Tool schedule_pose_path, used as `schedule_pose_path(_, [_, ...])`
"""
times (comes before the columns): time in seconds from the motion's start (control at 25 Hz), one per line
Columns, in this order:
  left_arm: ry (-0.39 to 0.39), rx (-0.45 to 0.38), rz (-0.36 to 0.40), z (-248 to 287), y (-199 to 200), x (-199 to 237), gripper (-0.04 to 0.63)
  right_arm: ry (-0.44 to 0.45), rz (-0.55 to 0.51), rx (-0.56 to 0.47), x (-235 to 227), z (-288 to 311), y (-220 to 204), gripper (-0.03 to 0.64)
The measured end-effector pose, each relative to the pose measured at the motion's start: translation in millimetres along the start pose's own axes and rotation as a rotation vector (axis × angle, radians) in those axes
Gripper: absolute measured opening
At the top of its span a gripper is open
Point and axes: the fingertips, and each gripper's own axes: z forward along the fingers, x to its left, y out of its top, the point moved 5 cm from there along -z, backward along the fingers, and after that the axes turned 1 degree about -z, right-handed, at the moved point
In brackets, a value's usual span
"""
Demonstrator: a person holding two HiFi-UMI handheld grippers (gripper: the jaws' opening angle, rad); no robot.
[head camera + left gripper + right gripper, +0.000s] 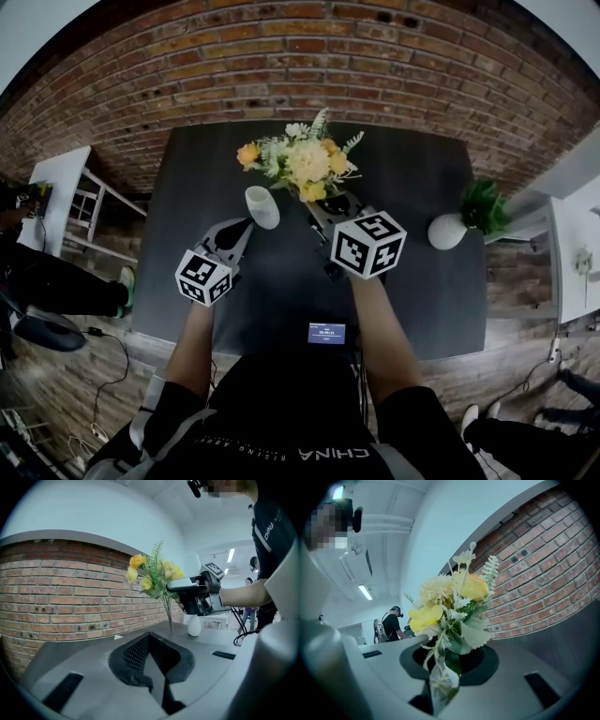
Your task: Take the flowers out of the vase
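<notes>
The yellow and white flower bunch (302, 161) hangs over the dark table (412, 178), out of the vase. My right gripper (328, 208) is shut on its stems; in the right gripper view the stems (439, 679) run down between the jaws under the blooms (454, 597). The empty white vase (262, 206) stands upright to the left of the bunch. My left gripper (241, 226) points at the vase's near left side, jaws shut with nothing between them (150, 637). Whether it touches the vase I cannot tell. From the left gripper view the flowers (154, 576) and my right gripper (174, 588) show, stem tips near the tabletop.
A round white pot with a green plant (450, 230) stands at the table's right. A small screen device (326, 333) lies at the near edge. A brick wall (309, 56) runs behind the table. A white shelf (66, 187) stands left, and people stand at both sides.
</notes>
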Motion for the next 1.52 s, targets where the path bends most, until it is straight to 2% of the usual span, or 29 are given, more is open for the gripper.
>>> schedule_pose_path(0.4, [-0.043, 0.031, -0.012, 17, -11, -13, 0.005, -0.146, 0.109, 0.213, -53, 16, -48, 0.101])
schedule_pose_path(0.68, [-0.086, 0.064, -0.025, 32, -22, -21, 0.005, -0.232, 0.255, 0.317, -93, 25, -96, 0.101])
schedule_pose_path(0.92, [-0.115, 0.092, -0.049, 46, -34, -25, 0.005, -0.304, 0.388, 0.357, -130, 30, -131, 0.101])
schedule_pose_path(1.16, [-0.127, 0.124, -0.075, 57, -49, -24, 0.005, -0.341, 0.493, 0.387, -159, 37, -162, 0.101])
schedule_pose_path(1.52, [-0.129, 0.164, -0.11, 64, -68, -20, 0.005, -0.375, 0.536, 0.429, -177, 41, -192, 0.101])
